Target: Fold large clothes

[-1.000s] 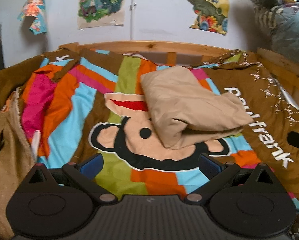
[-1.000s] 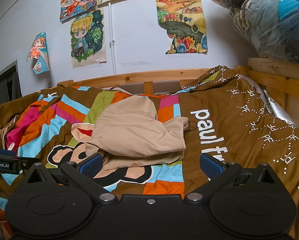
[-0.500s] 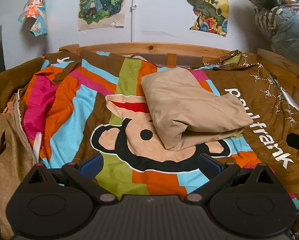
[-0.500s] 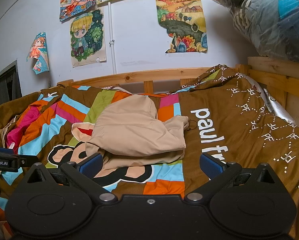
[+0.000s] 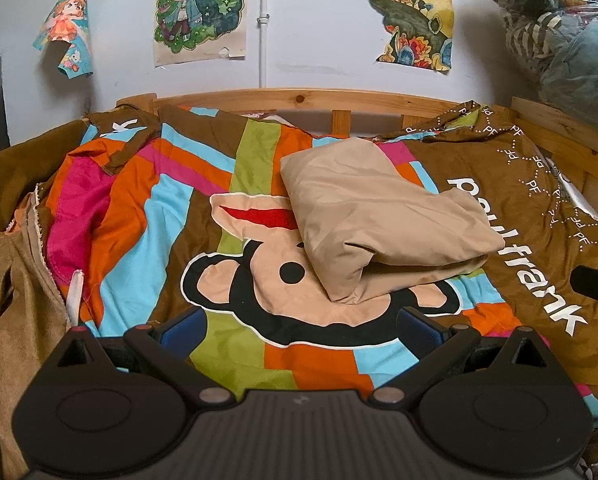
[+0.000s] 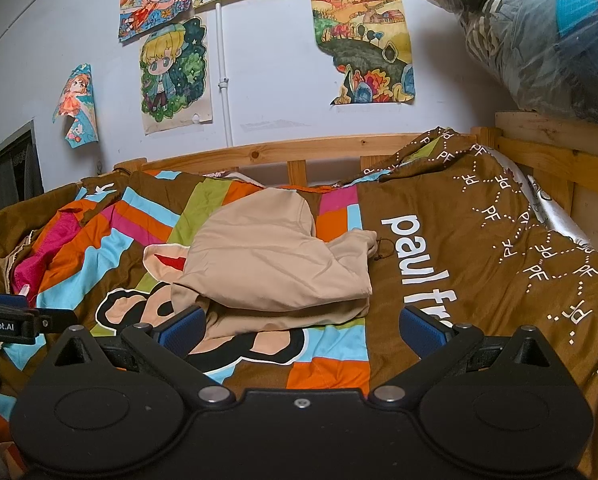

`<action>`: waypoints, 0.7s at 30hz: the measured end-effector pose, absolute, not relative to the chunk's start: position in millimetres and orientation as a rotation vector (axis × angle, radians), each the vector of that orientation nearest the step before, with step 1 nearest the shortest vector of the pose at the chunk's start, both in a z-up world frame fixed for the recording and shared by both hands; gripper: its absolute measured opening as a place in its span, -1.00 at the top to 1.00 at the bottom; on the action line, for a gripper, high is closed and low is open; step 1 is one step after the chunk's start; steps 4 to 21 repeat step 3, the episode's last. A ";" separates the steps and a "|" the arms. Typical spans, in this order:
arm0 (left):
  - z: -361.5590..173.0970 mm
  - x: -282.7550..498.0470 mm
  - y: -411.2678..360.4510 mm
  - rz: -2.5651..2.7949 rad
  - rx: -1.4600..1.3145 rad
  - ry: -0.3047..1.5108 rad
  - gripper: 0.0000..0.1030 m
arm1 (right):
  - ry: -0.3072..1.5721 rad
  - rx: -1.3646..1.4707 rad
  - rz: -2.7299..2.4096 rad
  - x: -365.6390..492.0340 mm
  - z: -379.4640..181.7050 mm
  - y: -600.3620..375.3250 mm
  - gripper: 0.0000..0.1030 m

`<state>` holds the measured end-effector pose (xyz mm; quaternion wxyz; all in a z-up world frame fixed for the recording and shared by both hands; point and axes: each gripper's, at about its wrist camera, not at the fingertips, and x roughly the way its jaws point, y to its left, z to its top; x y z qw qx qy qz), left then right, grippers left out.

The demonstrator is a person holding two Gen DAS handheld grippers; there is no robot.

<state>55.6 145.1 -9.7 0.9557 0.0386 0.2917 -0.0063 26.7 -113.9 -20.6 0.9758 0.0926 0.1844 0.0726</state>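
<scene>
A beige garment (image 5: 379, 220) lies folded into a thick bundle on the striped cartoon bedspread (image 5: 159, 216), in the middle of the bed. My left gripper (image 5: 301, 326) is open, a short way in front of the bundle and apart from it, with nothing between its blue pads. In the right wrist view the same beige garment (image 6: 275, 264) lies just beyond my right gripper (image 6: 303, 330), which is open and holds nothing. The left blue pad (image 6: 183, 326) overlaps the garment's near edge in the picture. Each gripper's tip shows at the edge of the other's view.
A wooden headboard rail (image 5: 299, 100) runs behind the bed, and a wooden side frame (image 6: 555, 156) stands on the right. Plastic-wrapped bundles (image 6: 539, 32) are stacked above the right frame. A brown suede cloth (image 5: 15, 304) hangs at the bed's left edge. Posters cover the wall.
The left wrist view has tilted slightly, so the bed and garment sit a little lower in it. The garment has not moved and both grippers stay open.
</scene>
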 end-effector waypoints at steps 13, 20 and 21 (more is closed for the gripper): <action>-9.8 55.6 145.4 -0.013 0.076 0.595 -0.99 | 0.376 0.189 0.145 24.6 -22.4 -113.0 -0.99; -9.8 55.6 145.4 -0.013 0.076 0.595 -0.99 | 0.376 0.189 0.145 24.6 -22.4 -113.0 -0.99; -9.8 55.6 145.4 -0.013 0.076 0.595 -0.99 | 0.376 0.189 0.145 24.6 -22.4 -113.0 -0.99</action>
